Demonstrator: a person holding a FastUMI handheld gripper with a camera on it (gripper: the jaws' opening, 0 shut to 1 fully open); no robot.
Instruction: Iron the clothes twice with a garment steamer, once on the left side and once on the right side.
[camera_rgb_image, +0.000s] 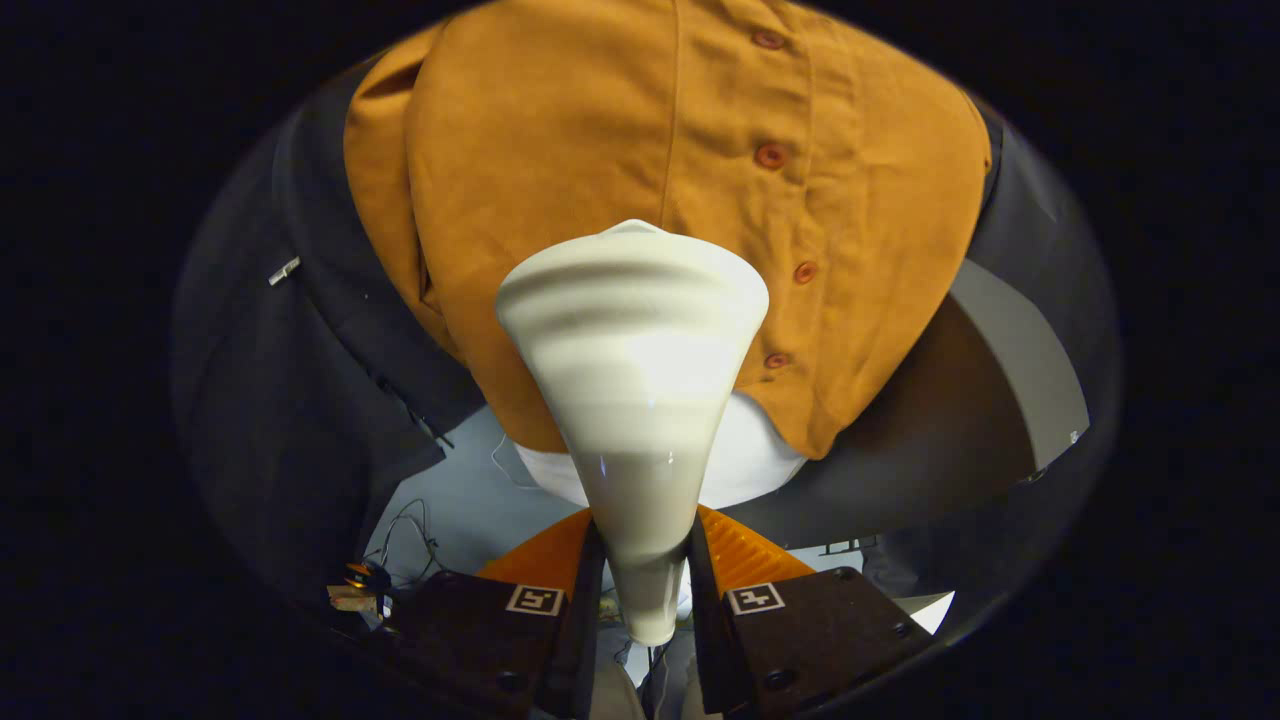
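Observation:
A white cone-shaped garment steamer (635, 400) stands up between my fingers, its narrow handle squeezed on both sides by my gripper (645, 565), which is shut on it. Its wide head meets the lower part of an orange-brown buttoned shirt (620, 140) hanging just ahead, to the left of the row of buttons (770, 155). A white layer (745, 465) shows under the shirt's hem, partly hidden behind the steamer.
A dark garment (300, 370) hangs to the left of the shirt, another dark one (1040, 230) to its right. A grey panel (1020, 370) stands at the right. Below the left garment lie thin cables and small items (375, 580) on a pale floor.

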